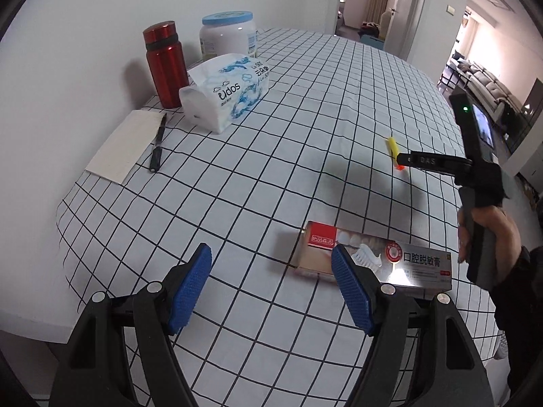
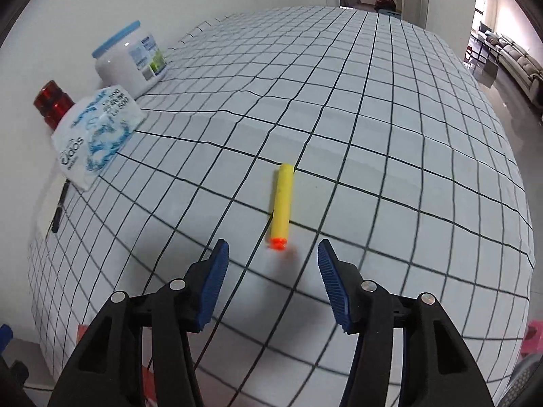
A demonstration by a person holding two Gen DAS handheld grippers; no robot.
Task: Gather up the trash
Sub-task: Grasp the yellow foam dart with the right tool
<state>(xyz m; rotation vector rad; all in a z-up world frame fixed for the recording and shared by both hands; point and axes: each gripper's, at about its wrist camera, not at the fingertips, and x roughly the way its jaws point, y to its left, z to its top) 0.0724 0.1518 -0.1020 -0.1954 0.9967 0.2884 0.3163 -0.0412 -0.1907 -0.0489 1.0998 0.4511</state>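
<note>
A yellow foam dart with an orange tip (image 2: 283, 205) lies on the checked tablecloth (image 2: 390, 156), just ahead of my right gripper (image 2: 273, 254), whose blue pads stand apart with nothing between them. In the left wrist view the same dart (image 1: 393, 149) is partly hidden behind the right gripper's body (image 1: 437, 164), held by a hand (image 1: 488, 234). A toothpaste box (image 1: 376, 257) lies flat near the table's front. My left gripper (image 1: 271, 257) hovers open; its right pad overlaps the box's left part in the picture, and its left pad is over bare cloth.
Along the wall stand a red flask (image 1: 164, 62), a white jar with a blue lid (image 1: 229, 35) and a tissue pack (image 1: 225, 90). A paper sheet (image 1: 125, 144) and a black pen (image 1: 157, 144) lie at the left edge. A doorway and a sofa room open at the right.
</note>
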